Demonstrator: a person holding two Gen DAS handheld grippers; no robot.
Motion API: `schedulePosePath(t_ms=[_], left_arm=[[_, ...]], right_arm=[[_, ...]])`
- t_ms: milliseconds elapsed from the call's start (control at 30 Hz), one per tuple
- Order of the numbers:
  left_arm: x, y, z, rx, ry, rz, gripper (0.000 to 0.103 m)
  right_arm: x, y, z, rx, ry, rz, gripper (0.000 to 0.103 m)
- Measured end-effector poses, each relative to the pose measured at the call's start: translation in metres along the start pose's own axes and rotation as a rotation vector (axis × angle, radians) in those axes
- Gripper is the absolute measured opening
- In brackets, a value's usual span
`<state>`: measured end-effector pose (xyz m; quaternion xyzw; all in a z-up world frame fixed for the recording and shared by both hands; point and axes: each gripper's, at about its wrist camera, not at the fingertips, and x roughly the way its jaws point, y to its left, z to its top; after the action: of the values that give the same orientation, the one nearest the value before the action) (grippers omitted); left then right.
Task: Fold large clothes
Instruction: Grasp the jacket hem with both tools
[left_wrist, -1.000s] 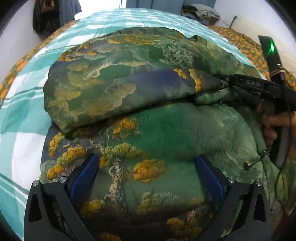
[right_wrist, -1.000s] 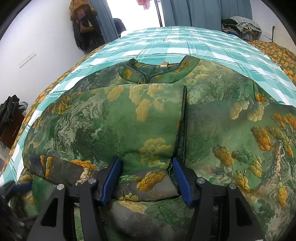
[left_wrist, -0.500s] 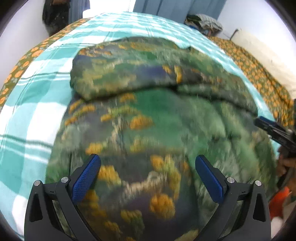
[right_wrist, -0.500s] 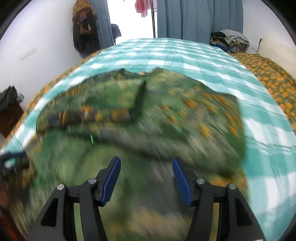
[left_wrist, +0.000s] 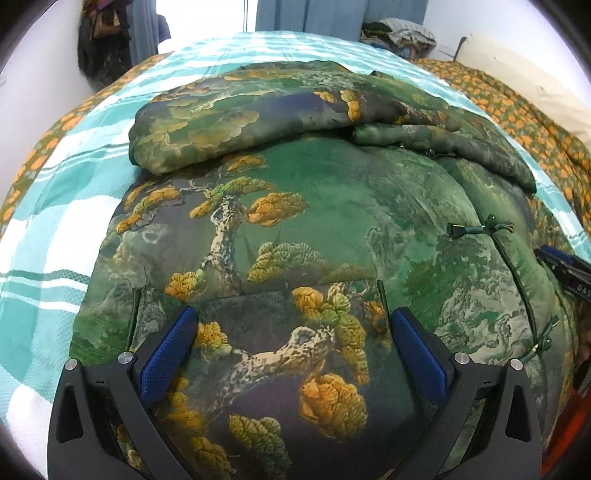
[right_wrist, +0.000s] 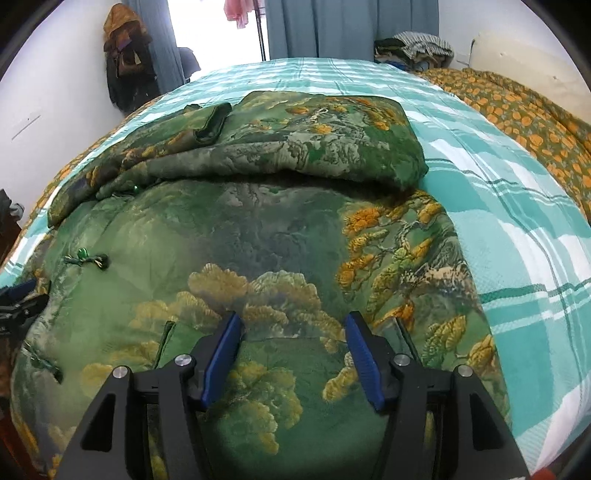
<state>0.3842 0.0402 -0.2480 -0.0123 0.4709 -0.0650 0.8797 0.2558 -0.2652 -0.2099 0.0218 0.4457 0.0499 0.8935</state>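
Note:
A large green padded jacket (left_wrist: 332, 221) printed with pine trees lies spread on the bed. Both sleeves are folded across its upper part (left_wrist: 240, 122), and its collar (right_wrist: 212, 122) shows at the far end. My left gripper (left_wrist: 293, 350) hovers open and wide over the near pocket area, nothing between its pads. My right gripper (right_wrist: 293, 358) stands about half open over the jacket (right_wrist: 258, 240) near its right side, pads clear of the cloth. Each gripper shows at the edge of the other's view: the right gripper (left_wrist: 569, 269) and the left gripper (right_wrist: 18, 299).
A teal plaid blanket (right_wrist: 517, 221) covers the bed around the jacket. An orange flowered quilt (right_wrist: 517, 99) and a pale pillow (right_wrist: 517, 55) lie at the far right. A heap of clothes (right_wrist: 417, 46) sits beyond the bed, and bags hang on the left wall (right_wrist: 125, 55).
My right gripper, which had the folded sleeve's cuff between its pads, has drawn back and right to the jacket's lower part. My left gripper slid back toward the near hem.

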Motion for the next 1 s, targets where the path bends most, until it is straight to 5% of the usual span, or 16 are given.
schedulePosePath(t_ms=[333,533,733,1000], left_arm=[[-0.030,0.005,-0.004,-0.028,-0.001,-0.020,0.102],[-0.056,0.020,-0.013,-0.084,-0.020,-0.041,0.102],[-0.037,0.015,-0.028,-0.019,-0.023,0.021,0.102],[-0.035,0.012,-0.027,-0.005,-0.033,0.037,0.102]], right_arm=[[-0.024,0.002,0.001,-0.003,-0.003,-0.012,0.060],[-0.072,-0.013,-0.005,-0.011,-0.095,-0.093,0.060],[-0.043,-0.035,-0.026,0.066,0.009,-0.100,0.060],[-0.037,-0.030,-0.026,0.047,-0.003,-0.112,0.060]])
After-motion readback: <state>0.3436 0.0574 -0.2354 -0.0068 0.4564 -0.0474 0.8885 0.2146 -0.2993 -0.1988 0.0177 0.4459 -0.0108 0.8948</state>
